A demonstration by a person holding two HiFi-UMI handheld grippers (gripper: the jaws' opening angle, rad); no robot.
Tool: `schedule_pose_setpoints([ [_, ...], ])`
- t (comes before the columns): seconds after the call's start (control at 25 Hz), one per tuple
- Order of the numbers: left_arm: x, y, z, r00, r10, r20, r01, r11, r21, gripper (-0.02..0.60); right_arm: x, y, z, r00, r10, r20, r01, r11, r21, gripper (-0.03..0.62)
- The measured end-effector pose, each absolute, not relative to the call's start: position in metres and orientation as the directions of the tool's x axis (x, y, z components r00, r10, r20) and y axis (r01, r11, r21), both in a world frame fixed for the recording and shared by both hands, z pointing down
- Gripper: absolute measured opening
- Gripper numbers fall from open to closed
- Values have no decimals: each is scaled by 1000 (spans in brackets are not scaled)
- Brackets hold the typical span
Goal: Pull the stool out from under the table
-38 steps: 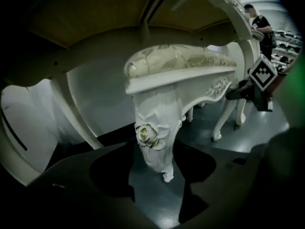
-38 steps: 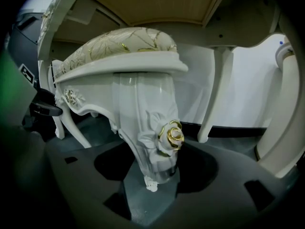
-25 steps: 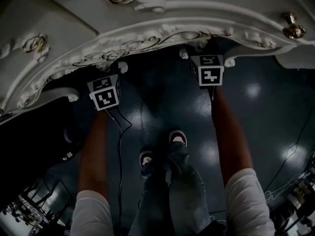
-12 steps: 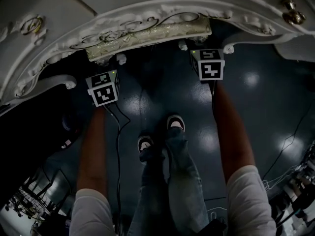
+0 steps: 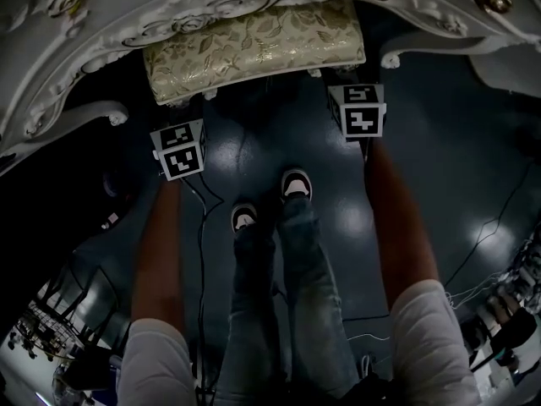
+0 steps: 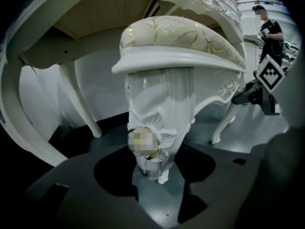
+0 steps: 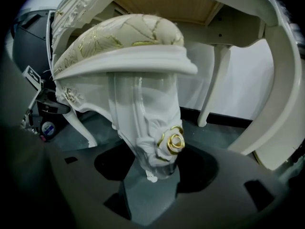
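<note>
My left gripper (image 6: 156,178) and right gripper (image 7: 150,180) each clamp 1 carved leg (image 6: 162,104) of the stool (image 5: 254,49), which is partly out from under the table (image 5: 93,24). I judge it rigid and fairly heavy, with glossy legs that may slip, so the thick upper legs are the best hold.

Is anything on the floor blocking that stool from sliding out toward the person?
Only the person's own shoes and a thin cable are in the stool's path across the floor.

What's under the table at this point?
The gold-patterned stool, partly out past the table and its carved rim. Its rear part is hidden beneath the table. The left gripper and right gripper each clamp one of its front legs.
</note>
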State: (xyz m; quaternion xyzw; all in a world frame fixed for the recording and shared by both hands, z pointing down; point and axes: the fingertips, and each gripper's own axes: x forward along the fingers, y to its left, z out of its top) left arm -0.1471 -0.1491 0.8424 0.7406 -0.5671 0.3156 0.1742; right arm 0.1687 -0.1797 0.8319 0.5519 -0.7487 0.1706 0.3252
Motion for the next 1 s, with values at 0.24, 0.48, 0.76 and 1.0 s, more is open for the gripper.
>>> schedule_pose_setpoints([
  [0.24,-147,-125,846,148,-704,695,-953,-290,-91,252,170,-157,834,-180,-696,695,-932,347,105,259],
  [0.48,-145,-96,846,132,-703,698,-970,-237,-55,252,170,-136,836,-204,-668,716,-919,382,95,259],
  [0.76,-146,-77,848,117,-652,749,-972,-231,-49,252,171,-117,838,-199,-636,745,-920,382,81,259],
  [1.0,-157,-129,839,139,-606,783,-950,-305,-66,252,163,-148,843,-182,-612,769,-944,327,36,259],
])
